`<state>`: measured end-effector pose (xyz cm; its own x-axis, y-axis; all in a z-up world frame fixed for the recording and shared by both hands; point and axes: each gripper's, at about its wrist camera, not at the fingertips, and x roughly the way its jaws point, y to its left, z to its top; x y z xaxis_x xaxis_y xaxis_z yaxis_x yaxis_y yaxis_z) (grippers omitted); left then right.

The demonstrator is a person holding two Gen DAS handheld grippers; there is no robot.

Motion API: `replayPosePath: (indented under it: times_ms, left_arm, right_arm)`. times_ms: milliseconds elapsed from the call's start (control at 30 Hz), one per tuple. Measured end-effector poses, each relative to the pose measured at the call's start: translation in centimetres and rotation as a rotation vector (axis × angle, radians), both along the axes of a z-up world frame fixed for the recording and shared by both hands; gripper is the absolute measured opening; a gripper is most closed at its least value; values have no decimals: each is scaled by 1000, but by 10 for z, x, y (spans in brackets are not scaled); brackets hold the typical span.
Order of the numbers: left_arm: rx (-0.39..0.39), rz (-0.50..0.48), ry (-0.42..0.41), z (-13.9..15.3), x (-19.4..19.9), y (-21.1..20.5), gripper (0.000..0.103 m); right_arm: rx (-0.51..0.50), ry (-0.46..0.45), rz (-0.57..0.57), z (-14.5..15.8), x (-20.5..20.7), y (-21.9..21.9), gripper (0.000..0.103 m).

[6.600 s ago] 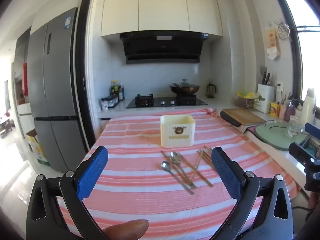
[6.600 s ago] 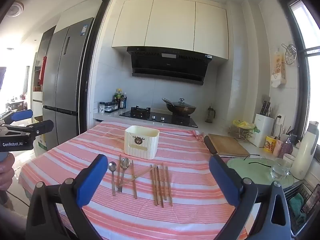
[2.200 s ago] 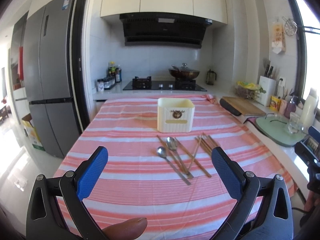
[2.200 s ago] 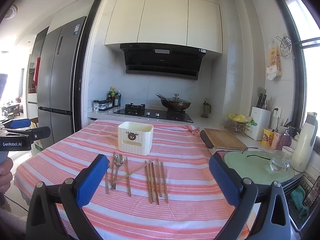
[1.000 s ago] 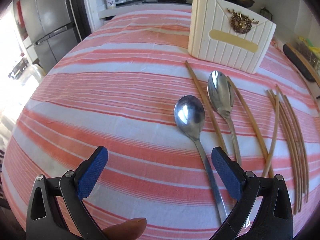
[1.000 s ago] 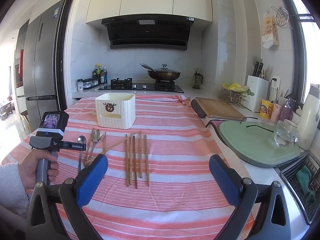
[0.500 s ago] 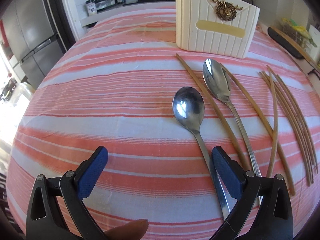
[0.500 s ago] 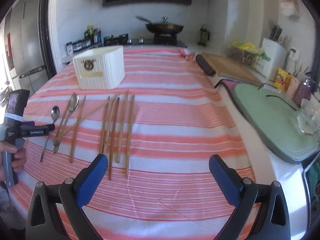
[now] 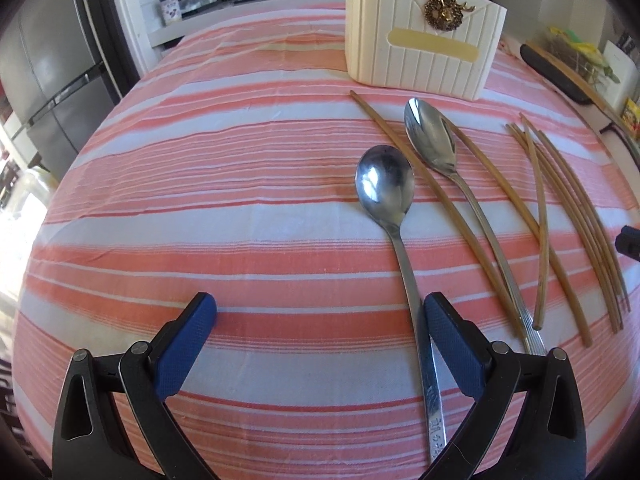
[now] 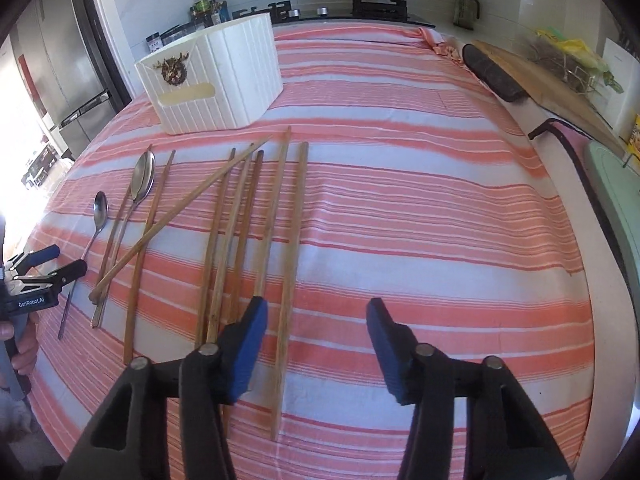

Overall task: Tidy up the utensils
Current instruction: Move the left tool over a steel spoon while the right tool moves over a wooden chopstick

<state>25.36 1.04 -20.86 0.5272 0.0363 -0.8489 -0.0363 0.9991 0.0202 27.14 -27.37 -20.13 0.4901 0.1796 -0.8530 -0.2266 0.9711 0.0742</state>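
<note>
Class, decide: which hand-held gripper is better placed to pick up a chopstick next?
Right hand-held gripper: one chopstick already lies between its open jaws. The left hand-held gripper frames a spoon handle instead.

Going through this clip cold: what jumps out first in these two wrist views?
The pink-and-white striped tablecloth fills both views. On it, wooden chopsticks and two metal spoons lie loose in front of a cream ribbed utensil holder. The left gripper hangs open around the nearer spoon's handle; the right gripper, jaws just narrowed, has the outermost chopstick between them, unpinched.
</note>
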Motion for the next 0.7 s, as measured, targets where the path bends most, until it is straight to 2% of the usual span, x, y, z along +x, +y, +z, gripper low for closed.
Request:
replayPosePath:
  times_ms: [33, 167, 200, 233, 300, 367, 567, 700]
  left_arm:
    - [-2, -1, 2, 0, 1, 0, 103]
    - [-7, -3, -4, -1, 1, 1, 103]
    - [-9, -1, -10, -1, 1, 1, 102]
    - [-11, 0, -17, -1, 1, 2, 101]
    - [-10, 1, -29, 1, 2, 3, 93]
    - [-10, -3, -30, 2, 1, 6, 91]
    - [-7, -16, -17, 2, -1, 21, 91]
    - [-16, -98, 23, 1, 4, 19, 94]
  right_arm:
    - [-8, 12, 15, -3, 1, 4, 33]
    - [-17, 47, 64, -10, 5, 13, 26]
    - [-31, 44, 76, -10, 6, 16, 19]
    - [-43, 43, 81, -9, 7, 17, 8]
    - [-65, 41, 47, -9, 9, 15, 7]
    - [-86, 35, -4, -9, 9, 6, 7]
    - [-130, 42, -103, -7, -6, -26, 7]
    - [-124, 69, -94, -4, -8, -39, 9]
